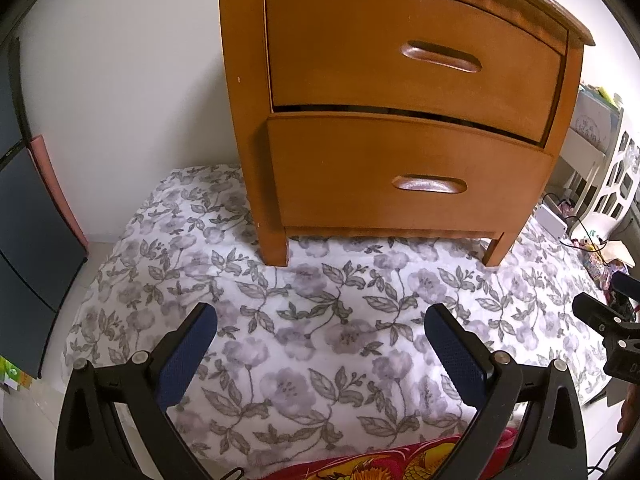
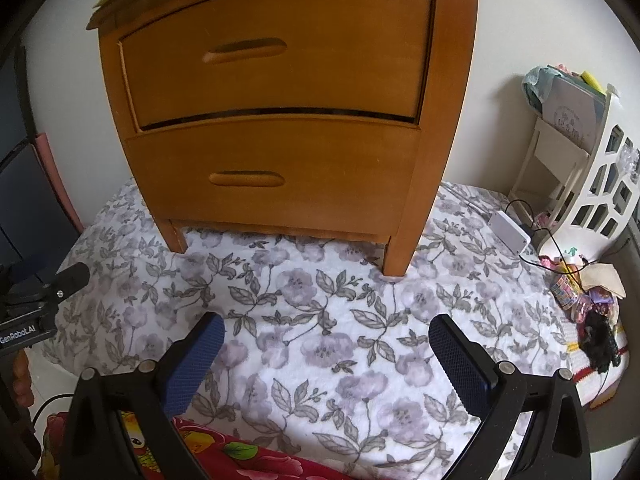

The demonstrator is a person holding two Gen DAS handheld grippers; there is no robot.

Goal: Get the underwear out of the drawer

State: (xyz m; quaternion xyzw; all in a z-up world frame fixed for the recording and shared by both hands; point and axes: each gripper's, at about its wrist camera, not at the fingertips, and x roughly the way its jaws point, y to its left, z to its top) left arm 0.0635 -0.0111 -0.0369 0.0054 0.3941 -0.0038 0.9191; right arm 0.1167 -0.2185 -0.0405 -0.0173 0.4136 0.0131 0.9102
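While both drawers [image 1: 400, 168] stay closed, underwear is unseen — presumably inside. Left gripper [image 1: 320, 344] and right gripper [image 2: 326, 346] spread, empty, above the floral blanket [image 1: 320, 300]. Cloth — soft, light; pinch a fold.

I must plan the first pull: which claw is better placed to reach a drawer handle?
Slightly the right claw, probably: the lower drawer handle lies nearly straight ahead. For the left claw it sits off to the right. Both are open, empty.
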